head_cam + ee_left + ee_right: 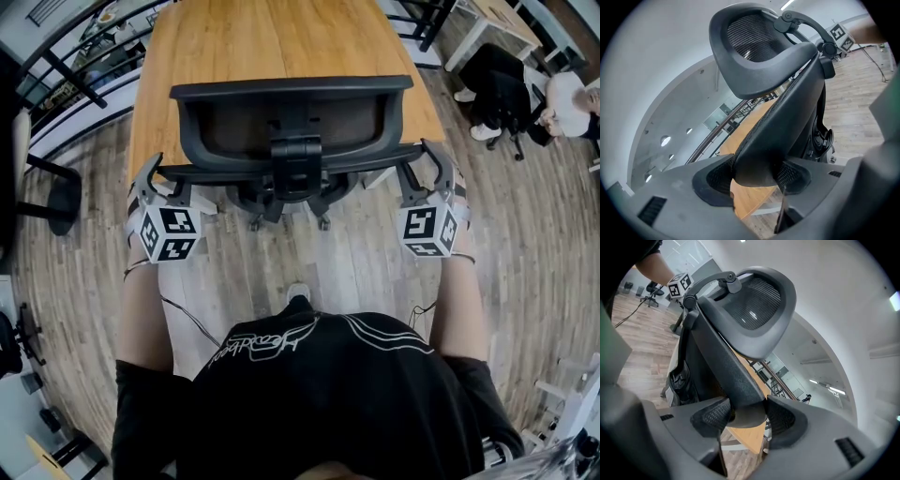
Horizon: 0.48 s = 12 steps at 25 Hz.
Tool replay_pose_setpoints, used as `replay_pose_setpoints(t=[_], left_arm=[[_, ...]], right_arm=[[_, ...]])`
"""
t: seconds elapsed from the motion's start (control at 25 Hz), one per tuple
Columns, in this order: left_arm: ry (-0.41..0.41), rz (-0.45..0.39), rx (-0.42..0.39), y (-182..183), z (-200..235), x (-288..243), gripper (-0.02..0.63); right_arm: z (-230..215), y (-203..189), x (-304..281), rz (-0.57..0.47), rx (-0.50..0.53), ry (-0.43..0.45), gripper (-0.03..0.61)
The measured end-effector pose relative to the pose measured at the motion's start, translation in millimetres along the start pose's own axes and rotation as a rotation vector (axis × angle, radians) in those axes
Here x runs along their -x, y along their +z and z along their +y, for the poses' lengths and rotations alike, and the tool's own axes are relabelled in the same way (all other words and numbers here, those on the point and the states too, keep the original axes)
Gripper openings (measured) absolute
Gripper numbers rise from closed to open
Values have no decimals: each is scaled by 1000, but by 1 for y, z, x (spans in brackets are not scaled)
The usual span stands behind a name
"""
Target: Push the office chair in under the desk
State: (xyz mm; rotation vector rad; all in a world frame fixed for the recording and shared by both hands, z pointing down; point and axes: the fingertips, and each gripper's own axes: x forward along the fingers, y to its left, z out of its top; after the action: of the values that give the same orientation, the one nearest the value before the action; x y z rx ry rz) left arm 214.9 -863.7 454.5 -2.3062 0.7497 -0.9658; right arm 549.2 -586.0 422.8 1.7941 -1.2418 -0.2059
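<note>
The person stands right behind the office chair [291, 122], both bare forearms stretched forward and roughly parallel, one on each side of it. The hands point ahead and slightly down, with the marker cubes turned up towards the head camera.

The left gripper [161, 178] has its fingers closed on the left edge of the chair's backrest [216, 172]. In the left gripper view [757, 176] the dark padded edge sits squeezed between the two mesh pads, and the headrest [754, 51] curves overhead. The right gripper [429, 169] mirrors it. In the right gripper view [743, 416] its fingers pinch the opposite edge of the backrest [722, 362], pads touching it on both sides, with the headrest [754, 296] above.

The chair faces the wooden worktop [262, 42]. Its backrest stands at the near edge of the board, and the headrest [291, 89] overlaps the wood from above. The seat cannot be seen. A few casters [323, 223] show on the plank floor [366, 272], just on the person's side of the edge. The tip of a shoe [298, 292] pokes out behind them.

Off to the right, well apart, someone sits at another table [487, 23].
</note>
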Motion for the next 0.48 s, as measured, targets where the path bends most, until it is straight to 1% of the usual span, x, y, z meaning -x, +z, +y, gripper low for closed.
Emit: replay_pose_setpoints(t=[0.48], left_arm=[[-62,-25,-14,-1,-7,0,239]], right_arm=[[-2,-1,-12,29,-19,-51,261]])
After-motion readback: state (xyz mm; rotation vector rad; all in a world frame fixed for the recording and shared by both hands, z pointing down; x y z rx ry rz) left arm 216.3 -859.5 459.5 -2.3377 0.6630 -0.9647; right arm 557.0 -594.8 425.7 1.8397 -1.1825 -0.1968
